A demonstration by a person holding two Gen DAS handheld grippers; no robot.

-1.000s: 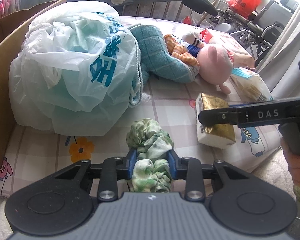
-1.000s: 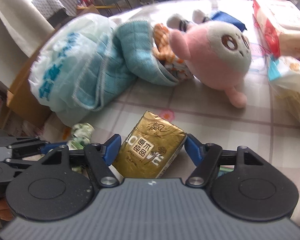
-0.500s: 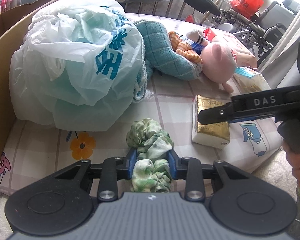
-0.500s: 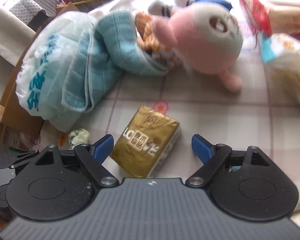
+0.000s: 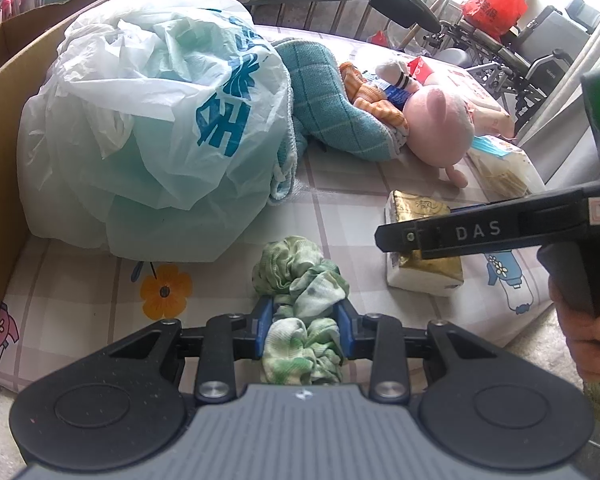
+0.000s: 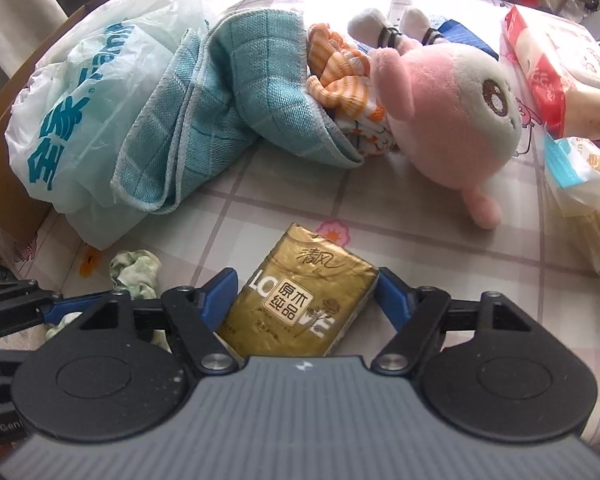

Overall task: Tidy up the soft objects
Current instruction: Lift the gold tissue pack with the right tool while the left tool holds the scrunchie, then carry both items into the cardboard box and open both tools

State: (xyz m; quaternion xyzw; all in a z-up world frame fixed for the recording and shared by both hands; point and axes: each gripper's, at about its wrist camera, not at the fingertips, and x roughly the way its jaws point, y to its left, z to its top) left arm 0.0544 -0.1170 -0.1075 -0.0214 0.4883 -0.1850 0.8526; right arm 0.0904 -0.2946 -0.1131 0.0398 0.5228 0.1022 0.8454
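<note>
My left gripper [image 5: 305, 309] is shut on a crumpled green-and-white cloth [image 5: 296, 268], which bulges out ahead of the pads above the checked bed sheet [image 5: 340, 200]. To its right lies a gold tissue pack [image 6: 300, 300]. My right gripper [image 6: 306, 280] straddles that pack and its jaws are closing. The blue pads stand right beside its two long edges, and I see no squeeze on the wrapper. In the left wrist view one black finger [image 5: 460, 232] of the right gripper crosses over the pack [image 5: 416, 208].
A stuffed white plastic bag [image 5: 152, 132] leans on a cardboard box wall [image 5: 0, 120] at left. A teal towel [image 6: 236, 92], orange striped socks [image 6: 340, 68] and a pink plush [image 6: 452, 120] lie behind. Wrapped tissue packages [image 6: 560, 68] sit far right, at the bed's edge.
The right gripper spread wider half a second ago, then came in lower over the gold pack and narrowed around it. The left gripper and its cloth have not moved.
</note>
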